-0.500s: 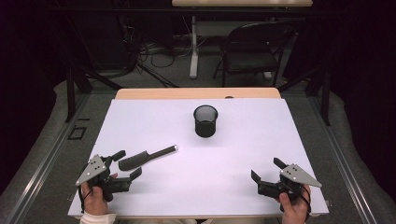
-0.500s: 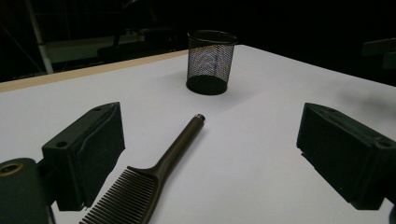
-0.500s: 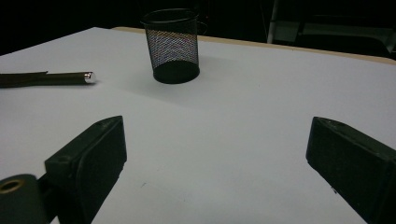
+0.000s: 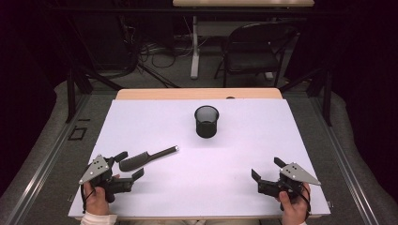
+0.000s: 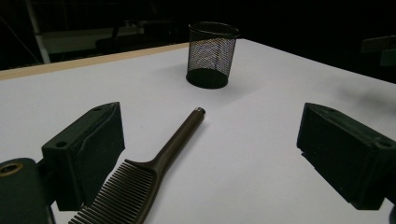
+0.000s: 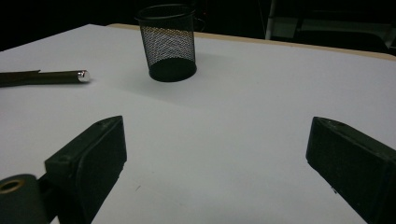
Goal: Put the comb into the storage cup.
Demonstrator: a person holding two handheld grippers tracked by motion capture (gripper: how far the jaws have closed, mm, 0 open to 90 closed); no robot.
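Left hand-held gripper (image 4: 129, 165) jaws apart around comb (image 4: 146, 157) | right hand-held gripper (image 4: 266, 171) apart, empty | mesh cup (image 4: 206, 121) upright

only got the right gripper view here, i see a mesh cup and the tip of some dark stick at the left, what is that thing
Observer: It is a comb. The stick you see is its handle; the toothed end lies between the open jaws of the left gripper, not held.
Operator: is the cup empty
Observer: From the high view the cup looks empty, though its dark inside makes that hard to be sure of.
Operator: where's my gripper on the table
Observer: The right gripper sits open near the front right corner of the white table, with the cup farther back near the middle.
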